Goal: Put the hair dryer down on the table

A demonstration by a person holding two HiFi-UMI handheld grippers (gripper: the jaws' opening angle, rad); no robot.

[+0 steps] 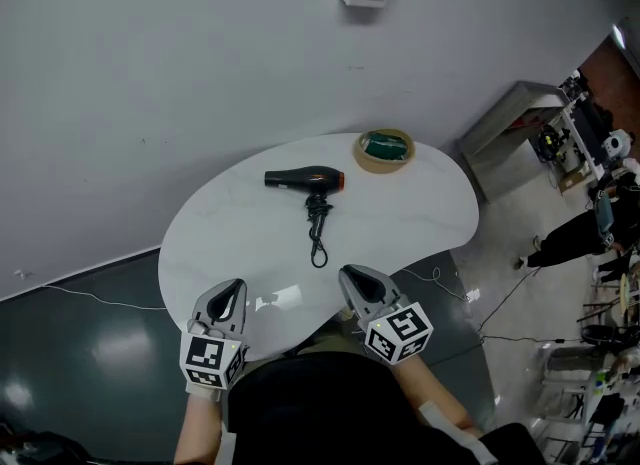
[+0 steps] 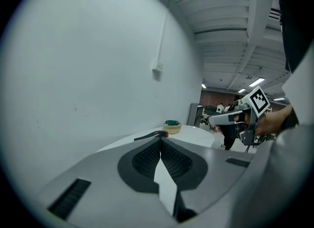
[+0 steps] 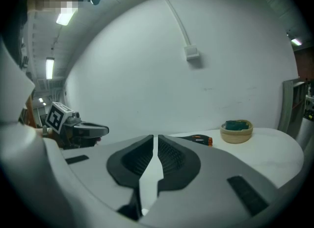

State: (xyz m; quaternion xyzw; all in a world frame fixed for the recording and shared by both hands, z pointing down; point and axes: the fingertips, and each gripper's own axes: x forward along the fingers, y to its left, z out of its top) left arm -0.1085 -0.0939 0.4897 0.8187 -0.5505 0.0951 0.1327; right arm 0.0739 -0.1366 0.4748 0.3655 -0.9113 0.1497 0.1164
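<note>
Near edge of the table (image 1: 200,243) first: left gripper (image 1: 228,298) has its jaws pinched together w/ nothing in em, right gripper (image 1: 358,281) same deal, closed & empty. Further out, abt mid-table, the hair dryer (image 1: 303,180) lies flat on its side, cord (image 1: 318,228) trailing back toward the grippers. Far edge: small basket (image 1: 385,150), then the grey wall (image 1: 200,73).

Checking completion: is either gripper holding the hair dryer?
No, the hair dryer lies on the table, clear of the left gripper and right gripper.
</note>
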